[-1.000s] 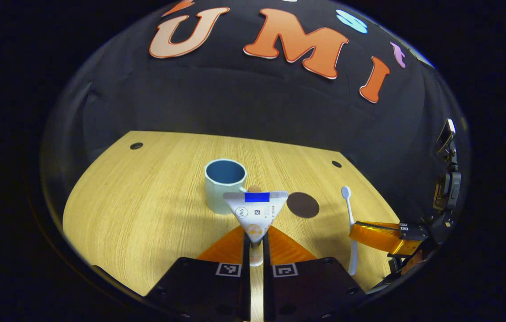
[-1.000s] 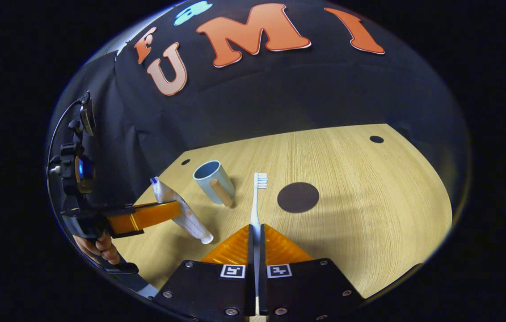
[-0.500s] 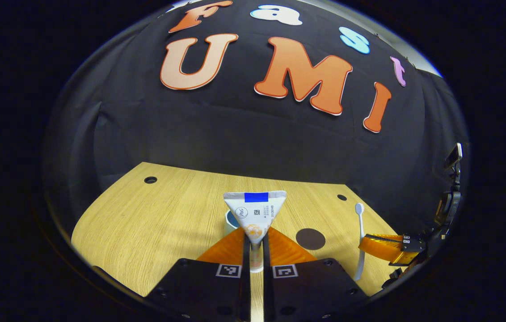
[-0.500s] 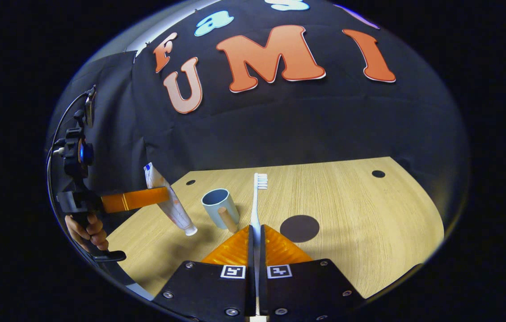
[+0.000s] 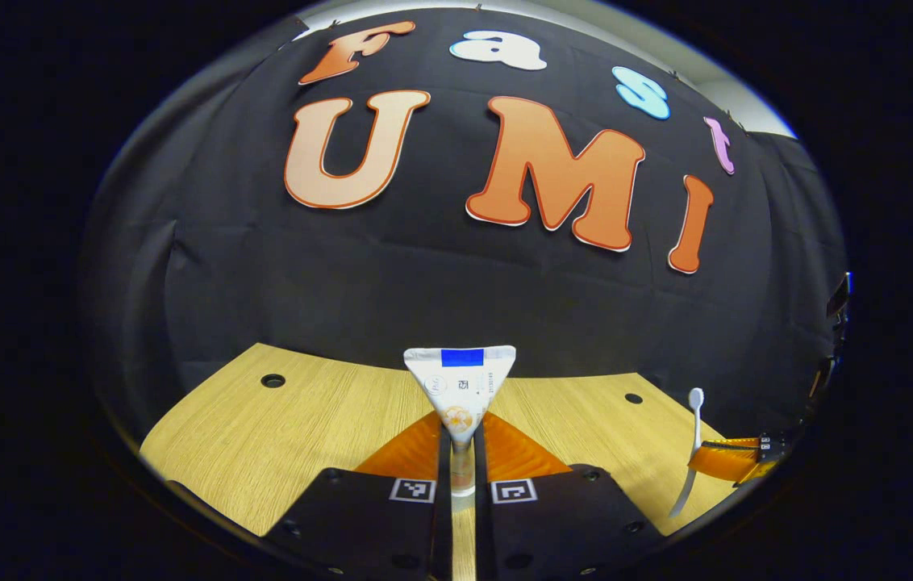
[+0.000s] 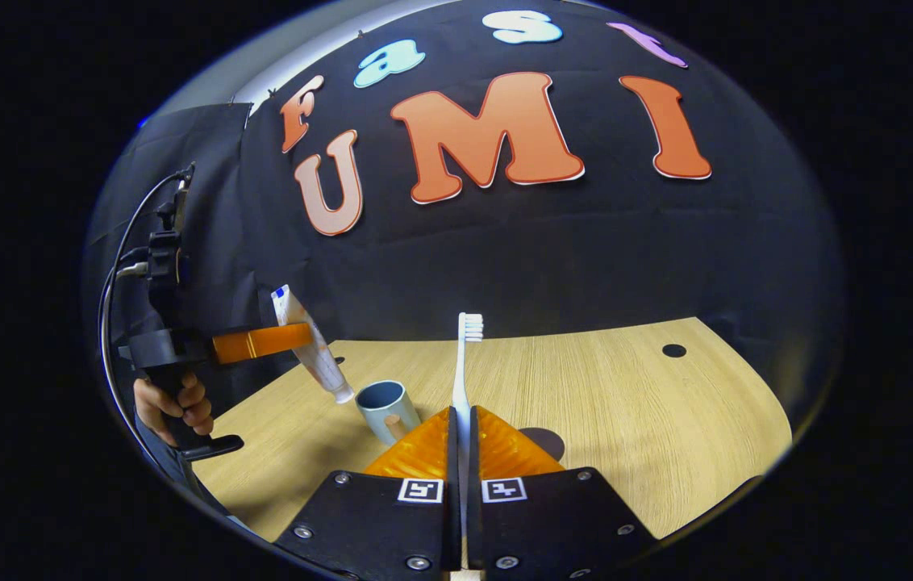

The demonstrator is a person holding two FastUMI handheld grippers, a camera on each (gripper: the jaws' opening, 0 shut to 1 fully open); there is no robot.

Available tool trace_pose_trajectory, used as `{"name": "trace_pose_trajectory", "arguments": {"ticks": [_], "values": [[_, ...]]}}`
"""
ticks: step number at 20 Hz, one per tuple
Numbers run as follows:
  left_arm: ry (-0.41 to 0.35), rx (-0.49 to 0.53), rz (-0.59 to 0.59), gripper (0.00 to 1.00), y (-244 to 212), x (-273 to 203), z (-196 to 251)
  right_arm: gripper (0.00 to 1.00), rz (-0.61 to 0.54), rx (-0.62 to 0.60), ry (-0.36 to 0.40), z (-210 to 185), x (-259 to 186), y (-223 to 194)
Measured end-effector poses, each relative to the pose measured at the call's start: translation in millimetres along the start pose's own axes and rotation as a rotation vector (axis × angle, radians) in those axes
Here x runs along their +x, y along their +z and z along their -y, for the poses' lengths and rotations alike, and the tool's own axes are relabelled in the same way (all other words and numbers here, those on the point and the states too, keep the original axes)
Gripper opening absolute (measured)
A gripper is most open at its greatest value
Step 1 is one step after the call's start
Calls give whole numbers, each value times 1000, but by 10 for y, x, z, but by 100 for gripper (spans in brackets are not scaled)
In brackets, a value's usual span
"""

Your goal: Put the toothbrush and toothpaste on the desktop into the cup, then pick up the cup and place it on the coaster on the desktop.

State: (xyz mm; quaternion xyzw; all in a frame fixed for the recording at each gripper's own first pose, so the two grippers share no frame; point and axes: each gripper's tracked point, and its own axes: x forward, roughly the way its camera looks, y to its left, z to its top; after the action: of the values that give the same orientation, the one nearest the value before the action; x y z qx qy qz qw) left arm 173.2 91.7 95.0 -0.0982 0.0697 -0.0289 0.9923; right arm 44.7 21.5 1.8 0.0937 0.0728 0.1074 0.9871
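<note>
My left gripper (image 5: 462, 442) is shut on the white toothpaste tube (image 5: 460, 387), whose flat crimped end points up. In the right gripper view that tube (image 6: 313, 355) hangs cap-down in the left gripper (image 6: 289, 339), just above and left of the pale blue cup (image 6: 382, 408). My right gripper (image 6: 461, 436) is shut on the white toothbrush (image 6: 464, 355), bristle head up. The same toothbrush (image 5: 692, 436) shows at the right of the left gripper view, held by the right gripper (image 5: 702, 461). The dark round coaster (image 6: 547, 441) lies right of the cup, partly behind my fingers.
The wooden desktop (image 6: 626, 403) has small round holes near its far corners (image 6: 673, 350). A hand (image 6: 174, 403) holds the left gripper's handle at the left. The booth's black cloth wall stands right behind the desk.
Both grippers have risen and tilted up with their loads. The toothpaste has moved closer to the cup, its cap now just above the rim's left side. The cup has dropped out of the left gripper view.
</note>
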Motion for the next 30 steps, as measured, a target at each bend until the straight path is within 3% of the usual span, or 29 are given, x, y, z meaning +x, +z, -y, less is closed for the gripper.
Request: {"name": "trace_pose_trajectory", "arguments": {"ticks": [12,24,27,30], "values": [[27,-141,-100,11,-694,658,-220,3,49,-8,-13,33,162,80],[34,-130,-165,11,-1124,752,-279,3,117,3,30,-130,325,198],[-18,-124,-130,23,-1073,671,-210,3,164,10,68,-245,393,298],[-5,-78,-81,41,-935,534,-228,3,191,9,83,-352,486,395]]}}
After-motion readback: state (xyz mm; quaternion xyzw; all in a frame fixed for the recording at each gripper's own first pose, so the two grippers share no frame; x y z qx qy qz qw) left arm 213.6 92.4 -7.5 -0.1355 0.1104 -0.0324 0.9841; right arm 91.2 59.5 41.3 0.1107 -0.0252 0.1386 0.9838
